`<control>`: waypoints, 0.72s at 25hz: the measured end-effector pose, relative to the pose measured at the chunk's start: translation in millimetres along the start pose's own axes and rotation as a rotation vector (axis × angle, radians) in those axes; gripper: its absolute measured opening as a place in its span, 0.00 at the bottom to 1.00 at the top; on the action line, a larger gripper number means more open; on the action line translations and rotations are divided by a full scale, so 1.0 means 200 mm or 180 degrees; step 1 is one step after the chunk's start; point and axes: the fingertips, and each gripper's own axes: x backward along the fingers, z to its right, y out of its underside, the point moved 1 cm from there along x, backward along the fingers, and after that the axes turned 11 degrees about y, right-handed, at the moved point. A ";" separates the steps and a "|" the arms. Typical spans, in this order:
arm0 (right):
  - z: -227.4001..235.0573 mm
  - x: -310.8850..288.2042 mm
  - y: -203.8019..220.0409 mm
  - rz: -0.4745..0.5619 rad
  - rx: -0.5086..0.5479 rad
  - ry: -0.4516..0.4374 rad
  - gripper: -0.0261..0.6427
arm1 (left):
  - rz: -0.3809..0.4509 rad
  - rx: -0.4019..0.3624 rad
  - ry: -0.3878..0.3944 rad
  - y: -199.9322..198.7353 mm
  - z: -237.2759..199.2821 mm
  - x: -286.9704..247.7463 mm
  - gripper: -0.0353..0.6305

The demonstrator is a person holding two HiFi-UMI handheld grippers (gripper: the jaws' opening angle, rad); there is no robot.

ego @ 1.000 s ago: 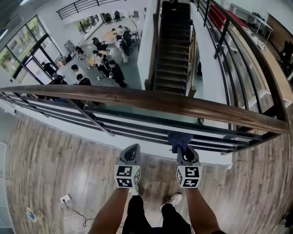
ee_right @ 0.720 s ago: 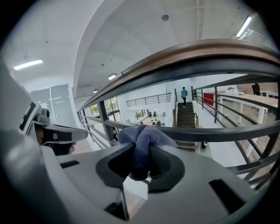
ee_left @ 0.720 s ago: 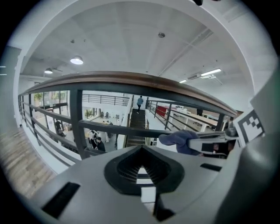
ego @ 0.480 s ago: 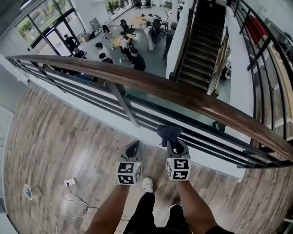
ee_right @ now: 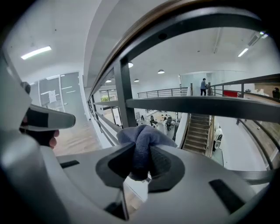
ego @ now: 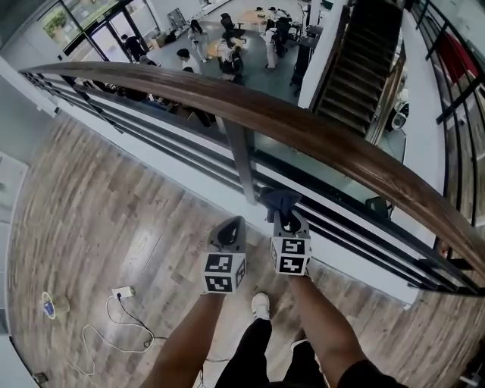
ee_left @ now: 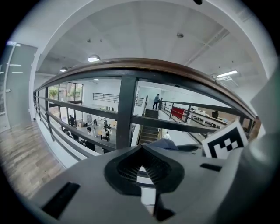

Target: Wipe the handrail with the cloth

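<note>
You pinched the blue cloth (ee_right: 142, 140) in your right gripper (ego: 290, 224), bunched forward, likely for reaching the wooden handrail (ego: 303, 125); your left gripper (ego: 229, 229) was pressed together, empty.

A light brown wood-plank floor (ego: 98, 197) fills the head view from 9 round to 6 o'clock. On it, at 7 o'clock, lies a white power strip (ego: 121, 292) with a thin cable trailing from it. Far below, at 12 o'clock, a grey lower hall floor (ego: 261, 72) carries black office chairs (ego: 226, 21) and several people (ego: 227, 53). Tall glass doors (ego: 114, 38) stand at 11 o'clock. A dark staircase (ego: 364, 61) climbs at 1 o'clock beside a white wall (ego: 322, 53). In the left gripper view, a white ceiling (ee_left: 144, 30) bears a round lamp (ee_left: 93, 58) at 11 o'clock and a strip light (ee_left: 226, 74) at 2 o'clock.
</note>
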 end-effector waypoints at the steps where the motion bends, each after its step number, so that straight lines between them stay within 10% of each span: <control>1: -0.01 -0.06 0.02 -0.0028 0.0004 0.0023 0.16 | -0.0002 -0.0008 0.0011 0.01 -0.03 -0.02 0.06; 18: -0.04 -0.58 0.07 -0.0054 0.0053 0.0251 0.16 | -0.0007 0.0218 0.0084 0.34 -0.31 -0.23 0.06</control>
